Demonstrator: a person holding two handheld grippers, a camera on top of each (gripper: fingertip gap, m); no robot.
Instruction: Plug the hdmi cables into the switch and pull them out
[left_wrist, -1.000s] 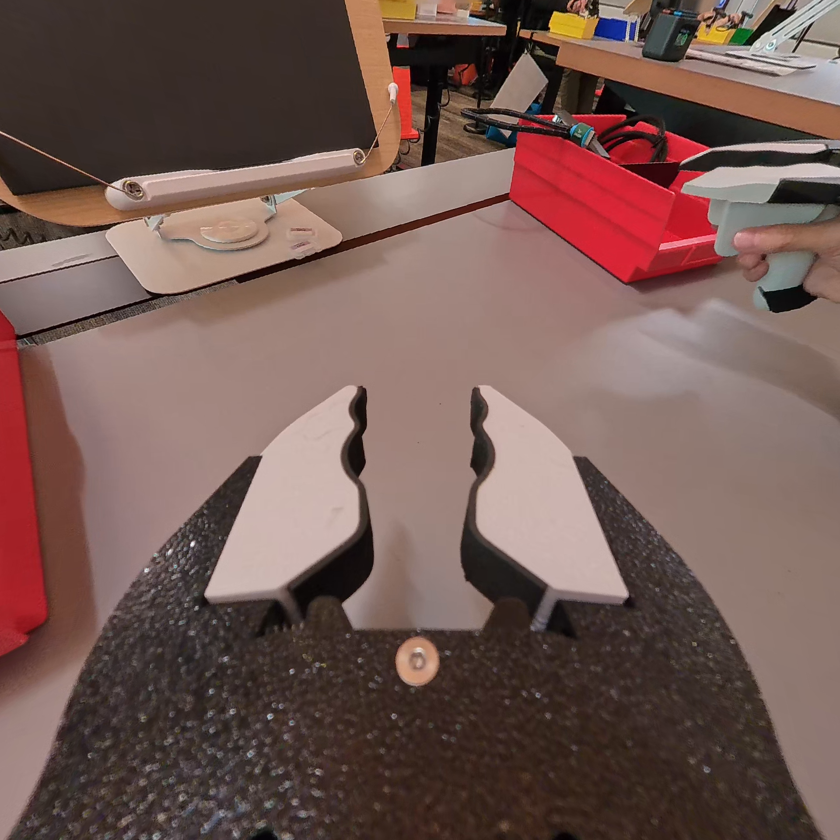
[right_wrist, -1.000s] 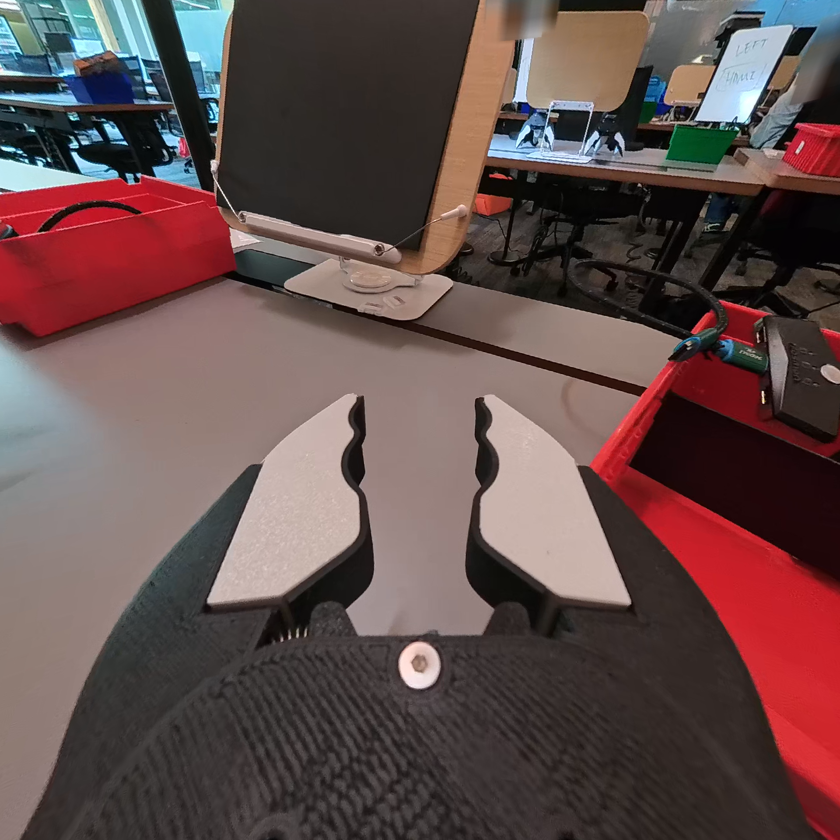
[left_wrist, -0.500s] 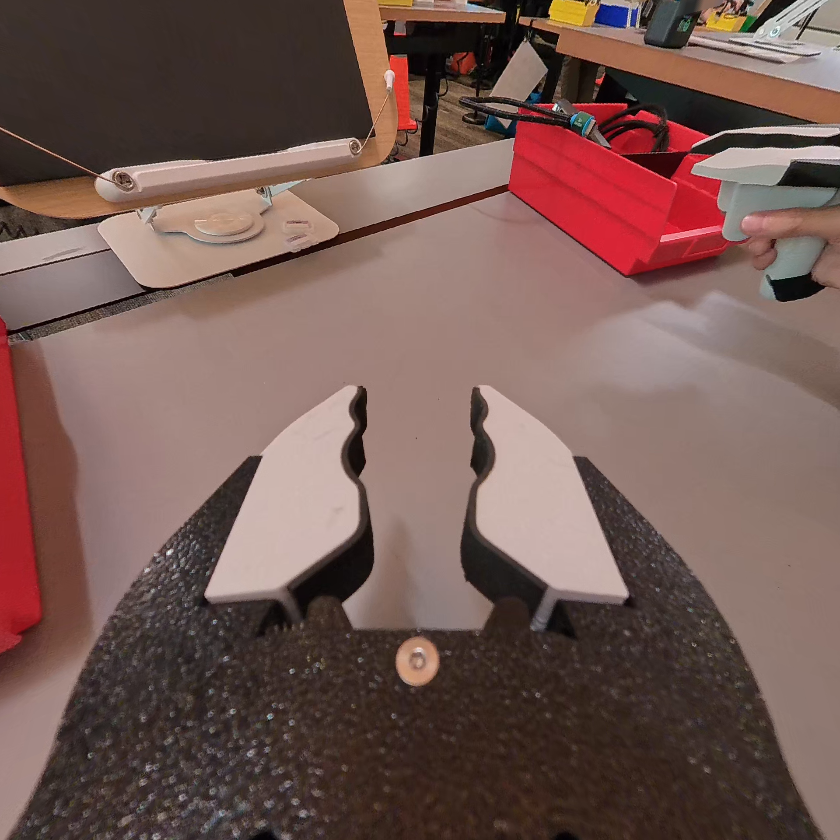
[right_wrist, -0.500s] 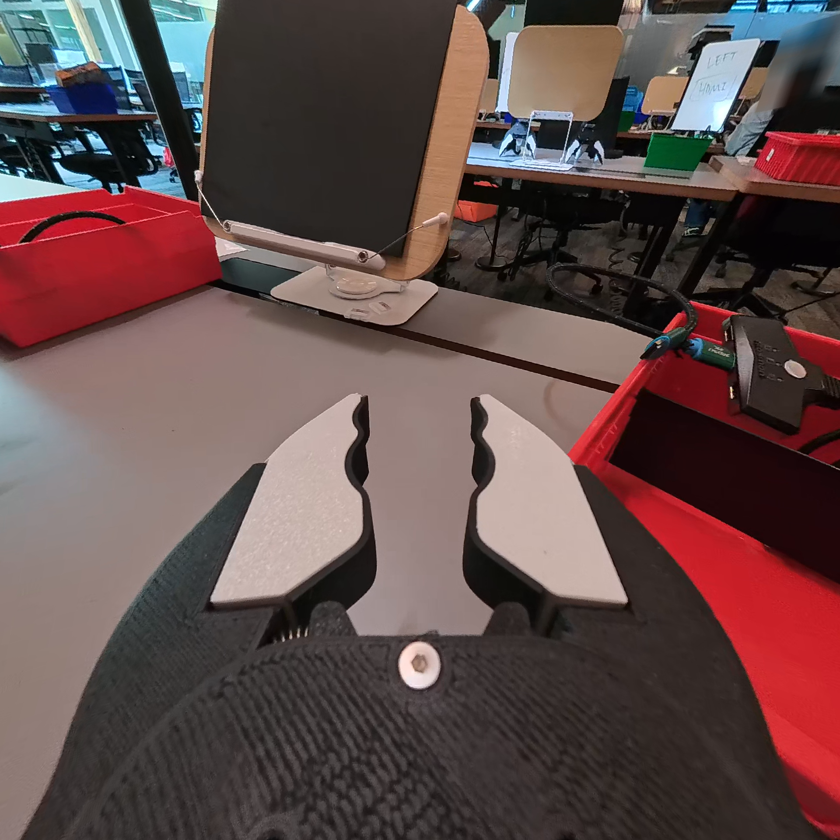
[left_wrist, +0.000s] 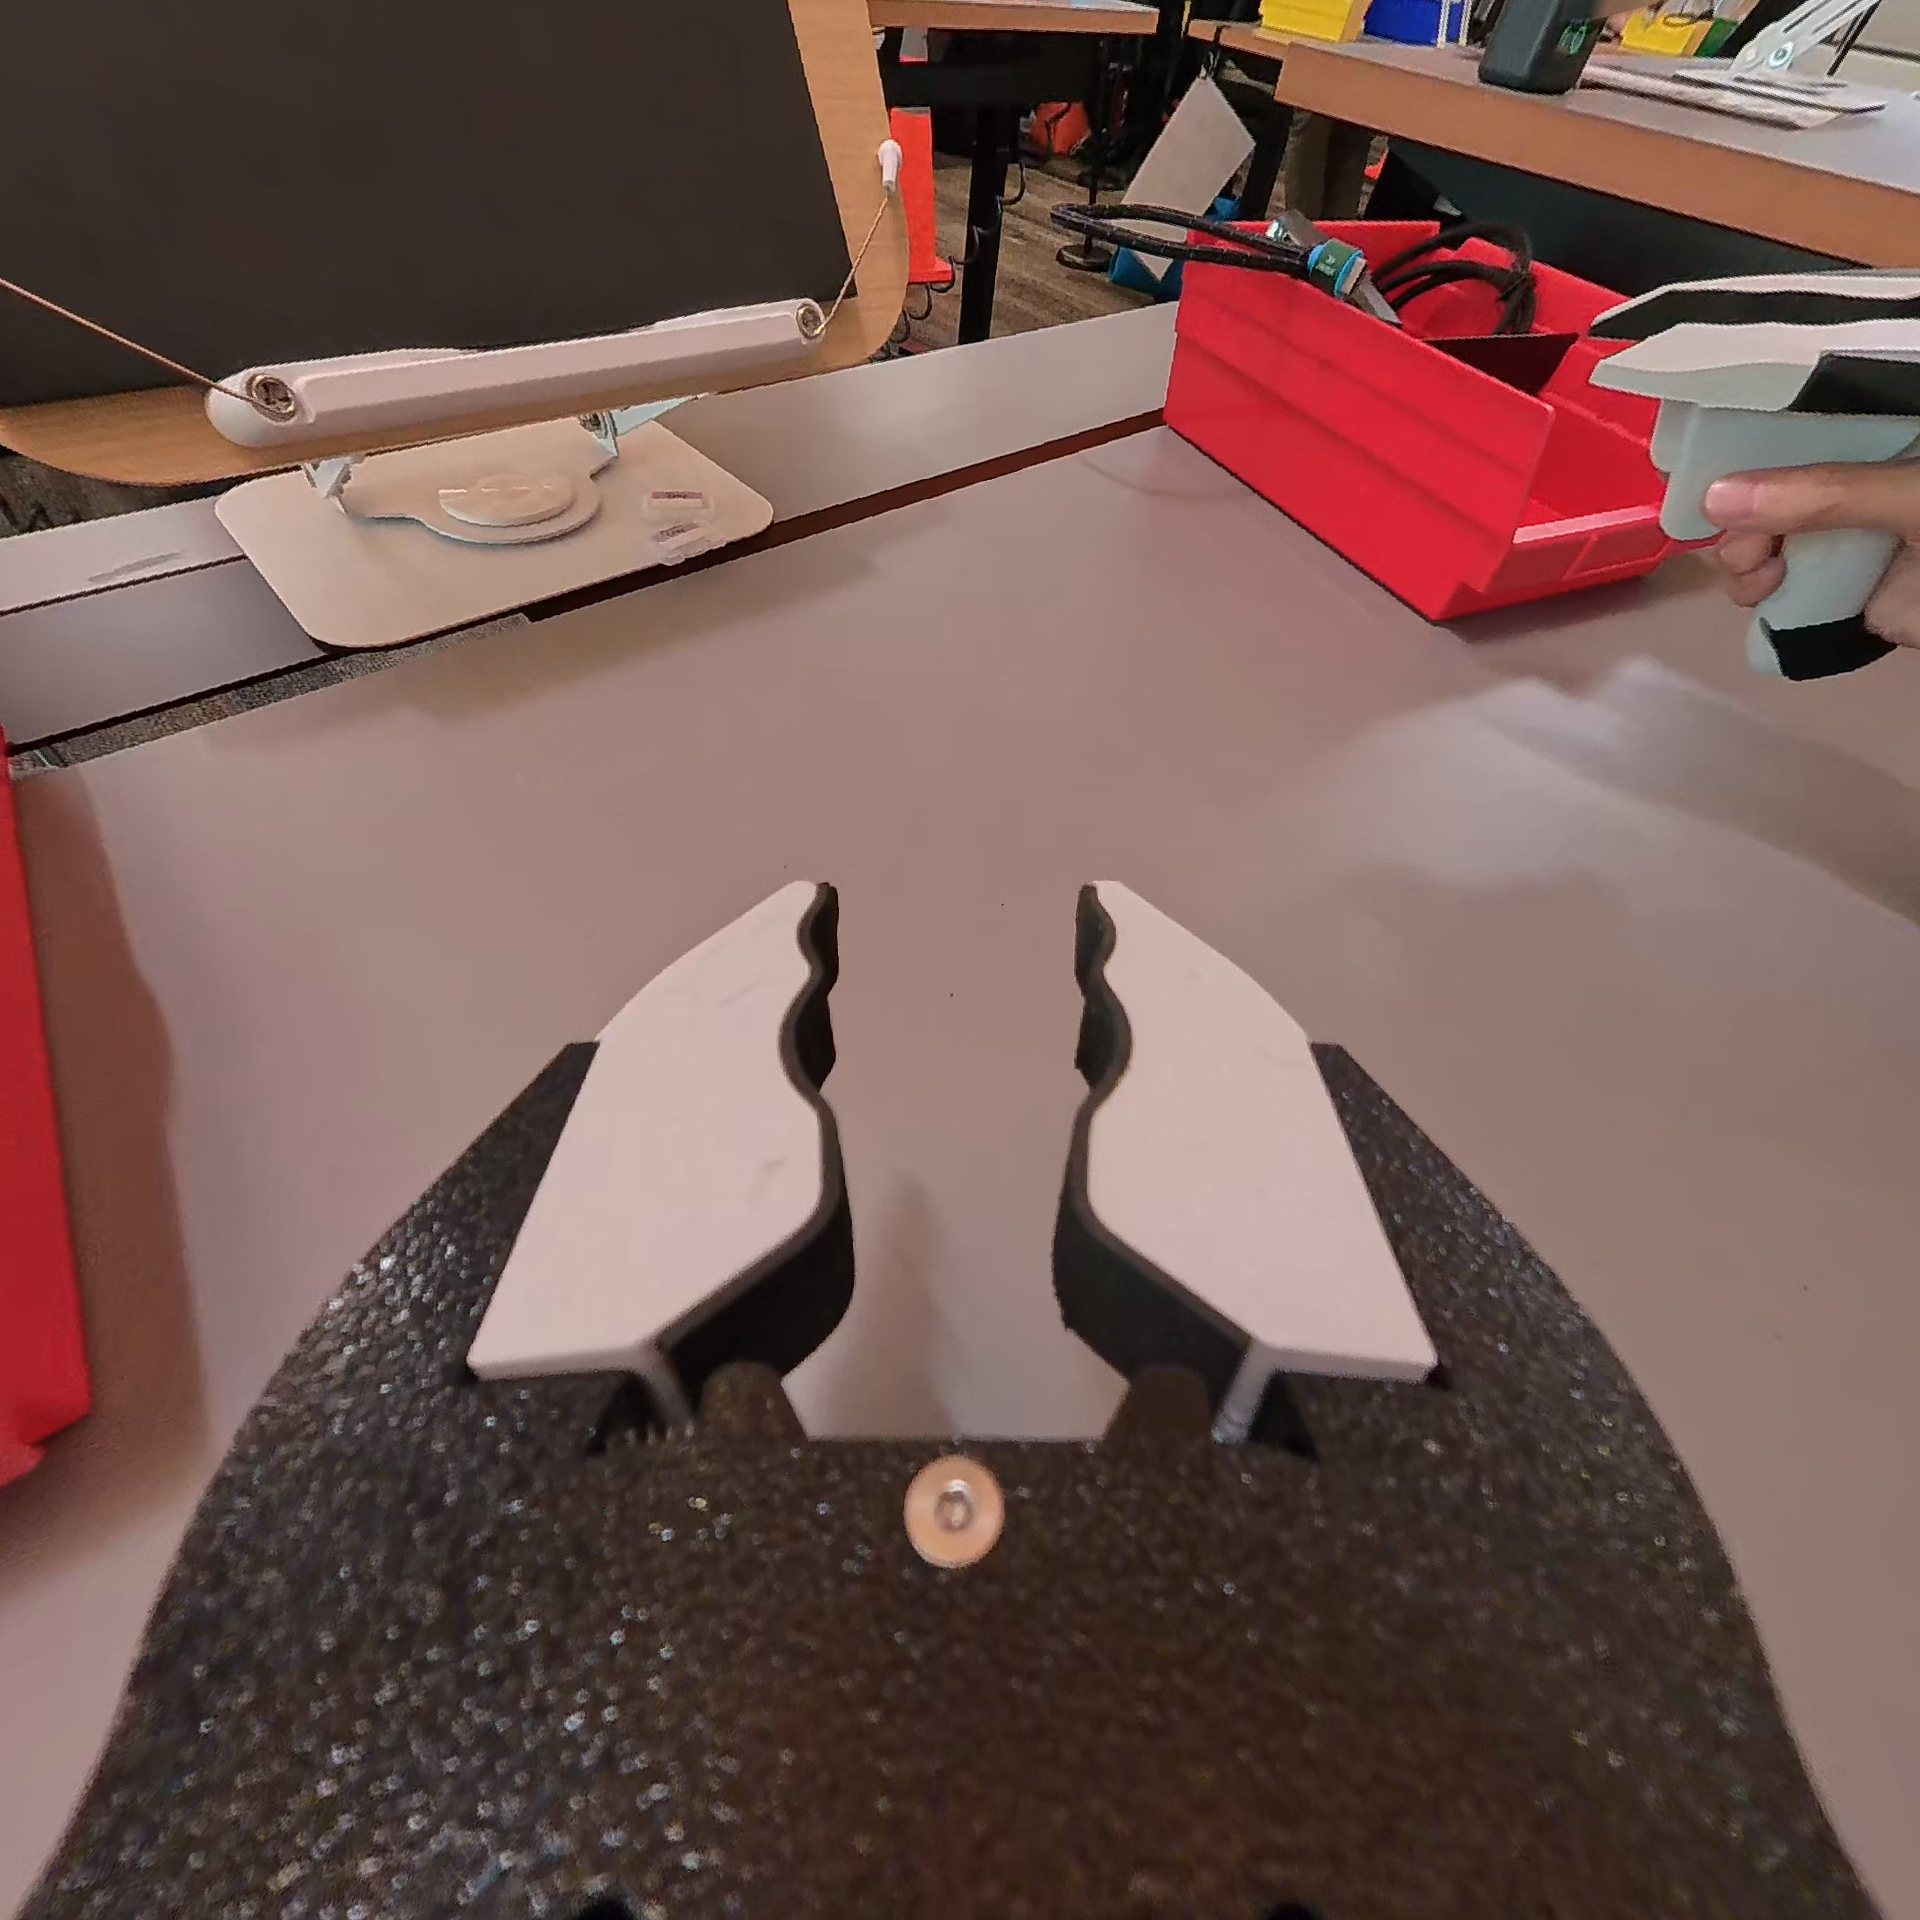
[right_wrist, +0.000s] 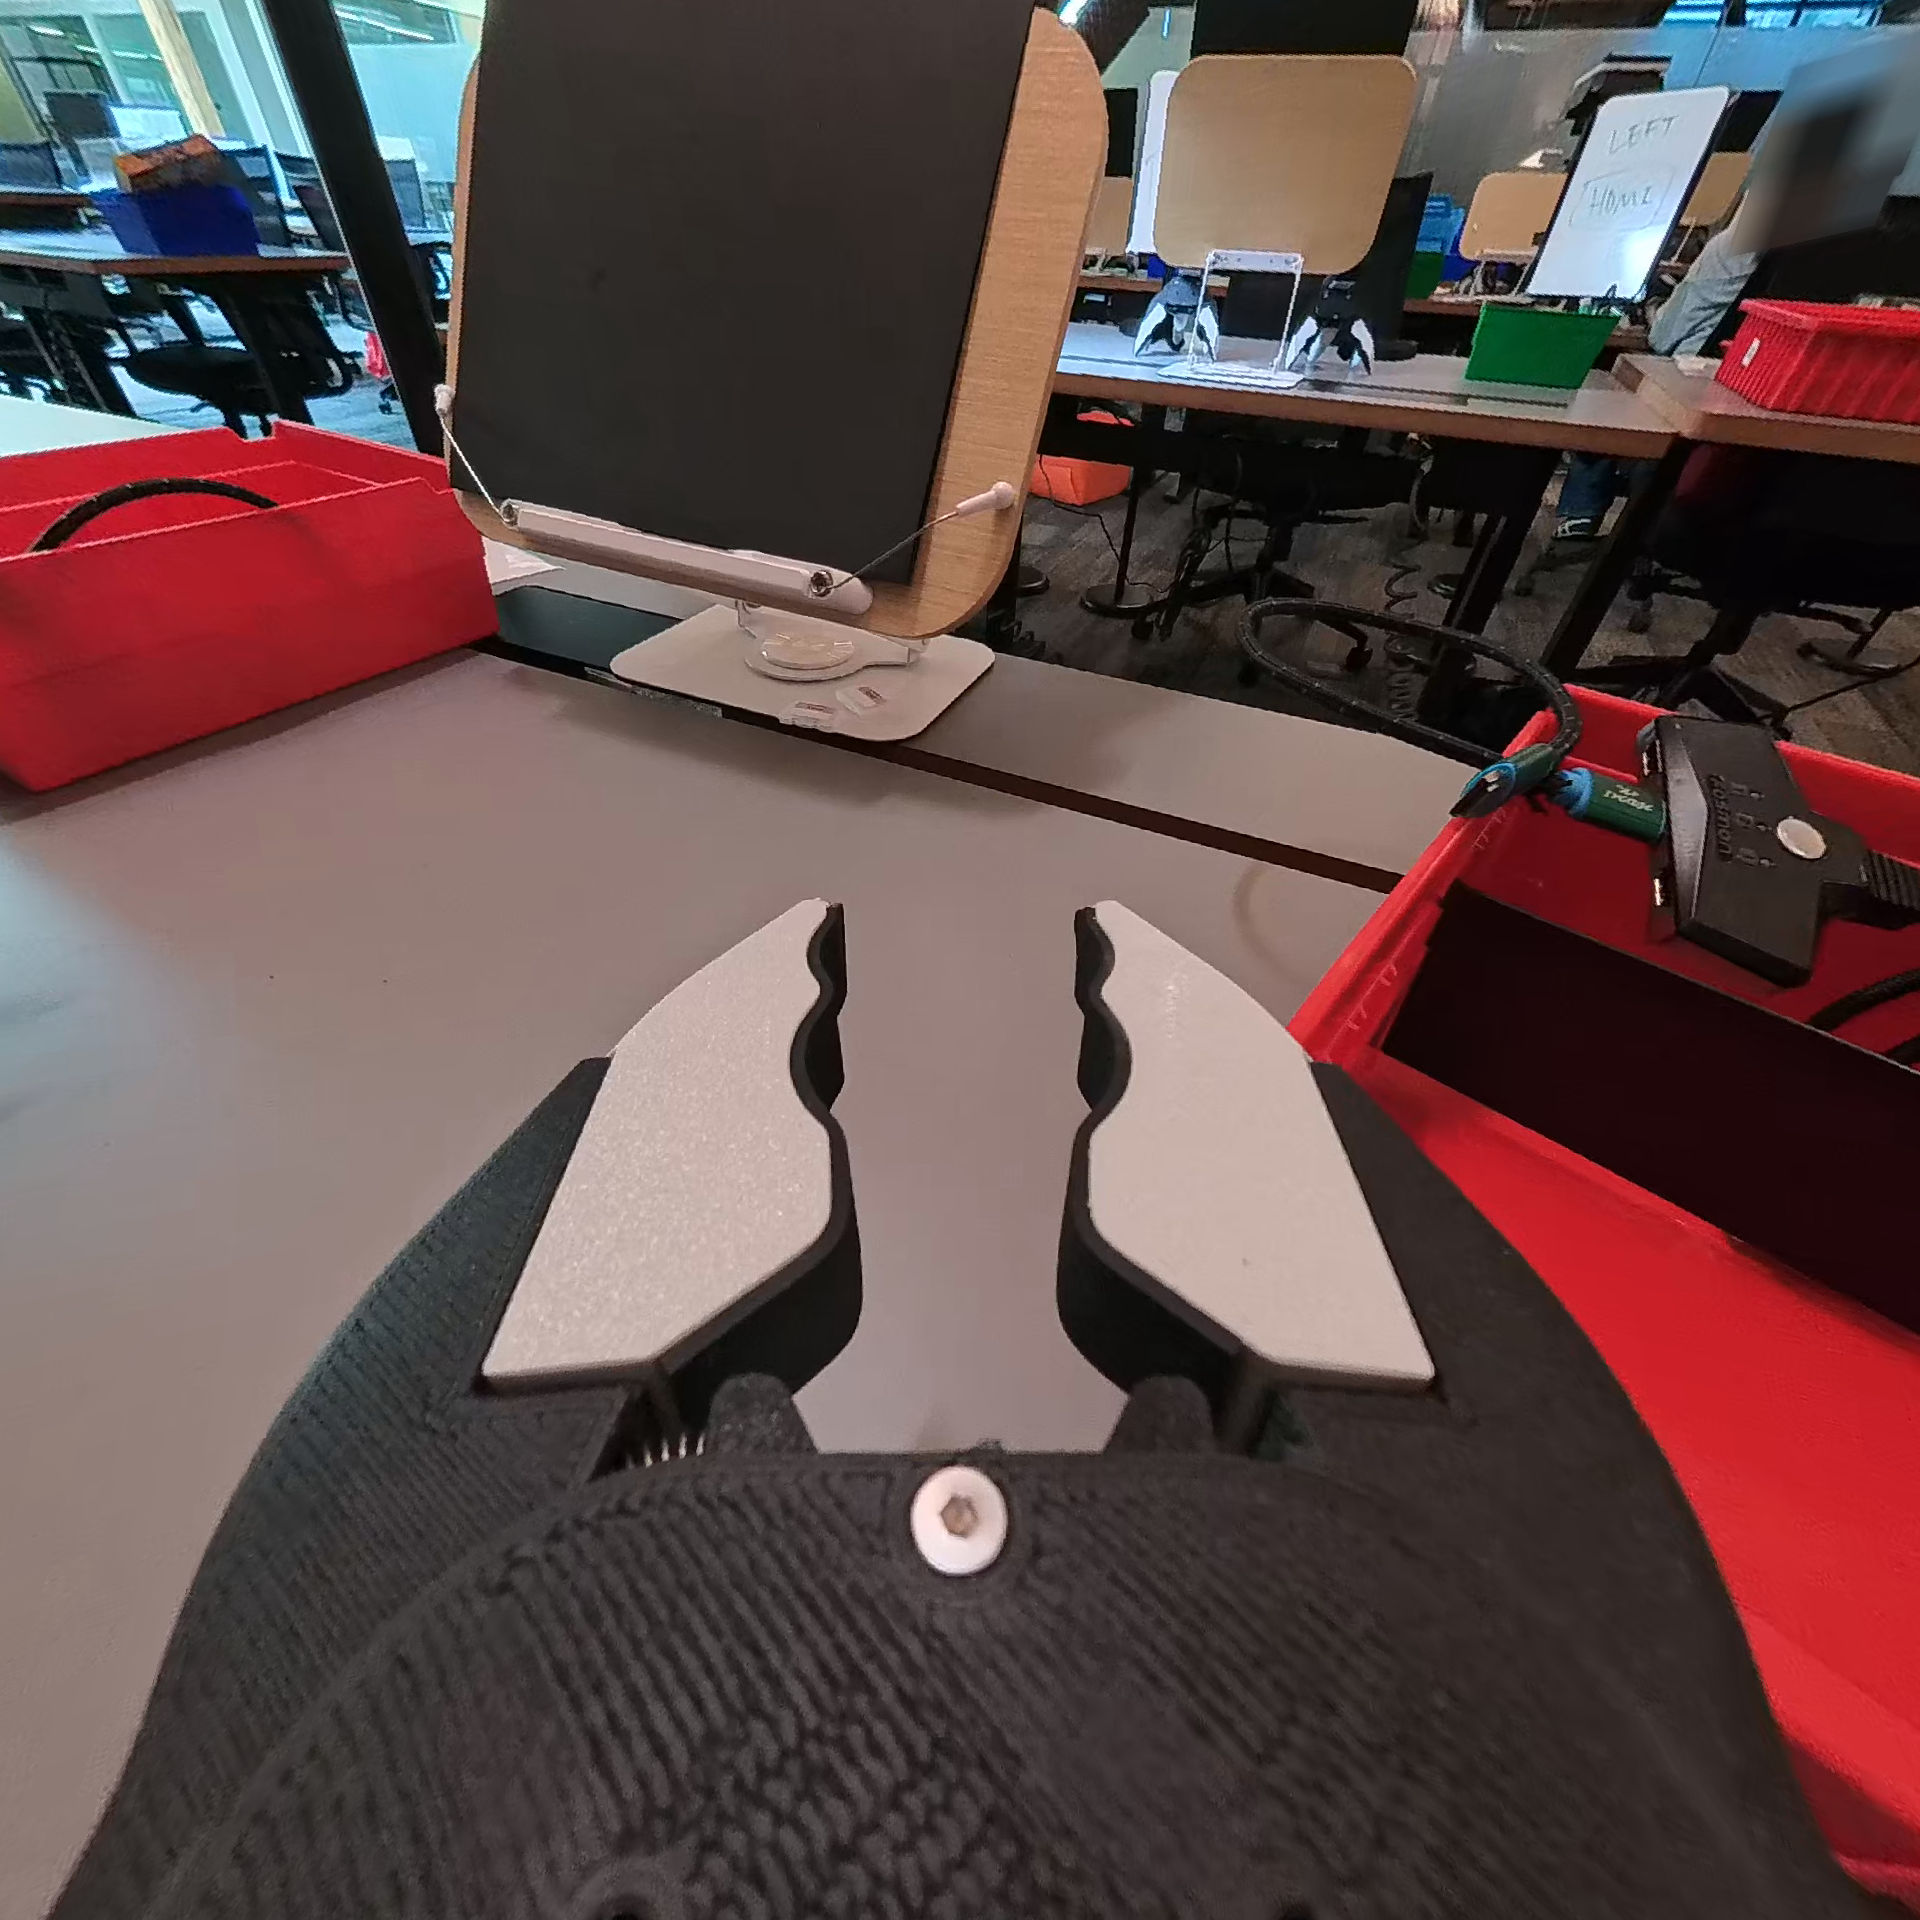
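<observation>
Both grippers, left gripper (left_wrist: 956, 914) and right gripper (right_wrist: 956, 940), hang spread and empty. Ahead-right of the right one, a black boxy HDMI switch (right_wrist: 1745, 842) and teal-tipped braided cable (right_wrist: 1507, 774) lie unplugged in a red plastic bin (right_wrist: 1382, 956); seemingly nothing started.

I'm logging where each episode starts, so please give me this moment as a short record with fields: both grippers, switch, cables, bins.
left hand-held gripper: open, empty, above bare grey table
right hand-held gripper: open, empty, beside the right red bin
switch: black, lying in the right red bin
teal-tipped cable: plug end pokes over the bin's rim, beside the switch
left red bin: holds a black cable
task progress: nothing grasped yet
</observation>
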